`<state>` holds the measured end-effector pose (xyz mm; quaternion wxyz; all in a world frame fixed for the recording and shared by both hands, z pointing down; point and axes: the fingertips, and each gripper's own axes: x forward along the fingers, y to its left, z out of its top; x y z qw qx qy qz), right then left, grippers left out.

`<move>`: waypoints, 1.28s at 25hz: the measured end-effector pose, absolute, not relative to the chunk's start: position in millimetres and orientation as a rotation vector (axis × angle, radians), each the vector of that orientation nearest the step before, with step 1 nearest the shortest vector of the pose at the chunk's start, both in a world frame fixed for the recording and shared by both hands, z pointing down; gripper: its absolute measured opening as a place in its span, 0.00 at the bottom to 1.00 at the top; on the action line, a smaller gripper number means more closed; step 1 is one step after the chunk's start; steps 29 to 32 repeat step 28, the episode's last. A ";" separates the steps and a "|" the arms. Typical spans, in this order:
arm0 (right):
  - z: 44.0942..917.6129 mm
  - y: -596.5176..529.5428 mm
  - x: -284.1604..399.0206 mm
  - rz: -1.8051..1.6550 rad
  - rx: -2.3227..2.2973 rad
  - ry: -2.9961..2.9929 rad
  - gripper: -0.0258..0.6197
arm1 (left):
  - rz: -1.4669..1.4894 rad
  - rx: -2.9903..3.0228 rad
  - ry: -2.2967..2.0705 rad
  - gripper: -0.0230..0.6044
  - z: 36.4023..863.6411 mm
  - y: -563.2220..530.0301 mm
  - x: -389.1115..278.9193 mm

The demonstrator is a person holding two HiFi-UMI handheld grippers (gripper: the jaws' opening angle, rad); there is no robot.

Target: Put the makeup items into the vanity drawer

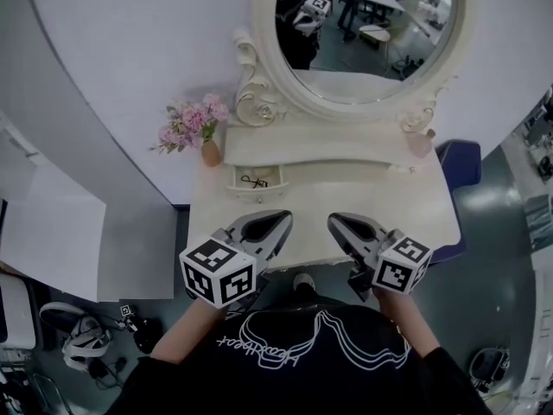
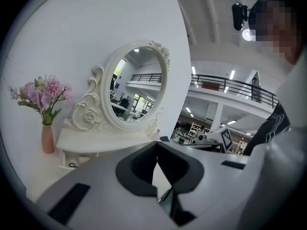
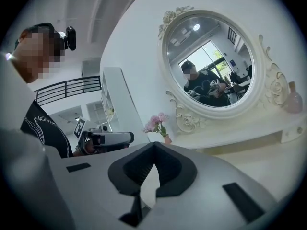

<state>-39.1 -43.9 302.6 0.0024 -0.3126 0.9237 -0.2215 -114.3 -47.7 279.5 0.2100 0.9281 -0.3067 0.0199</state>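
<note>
The white vanity table has a small drawer standing open at its back left, with a thin dark item lying inside. My left gripper hovers over the table's front edge with its jaws closed together and nothing between them. Beside it, my right gripper is also shut and empty. In the left gripper view the jaws meet at the tip, and the drawer shows far left. In the right gripper view the jaws likewise touch.
An oval mirror rises behind a raised shelf. A vase of pink flowers stands at the shelf's left end and a pale pink bottle at its right. A blue seat is at the table's right.
</note>
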 end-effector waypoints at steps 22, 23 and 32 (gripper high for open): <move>279.6 2.6 -30.8 -0.539 -1.043 2.867 0.04 | 0.099 2.679 -0.846 0.04 265.1 -5.8 -95.6; 277.9 3.8 -31.3 -0.534 -1.044 2.867 0.04 | 0.101 2.684 -0.847 0.04 263.8 -4.6 -95.6; 274.3 11.2 -33.3 -0.528 -1.049 2.864 0.04 | 0.109 2.694 -0.837 0.04 261.5 3.4 -95.7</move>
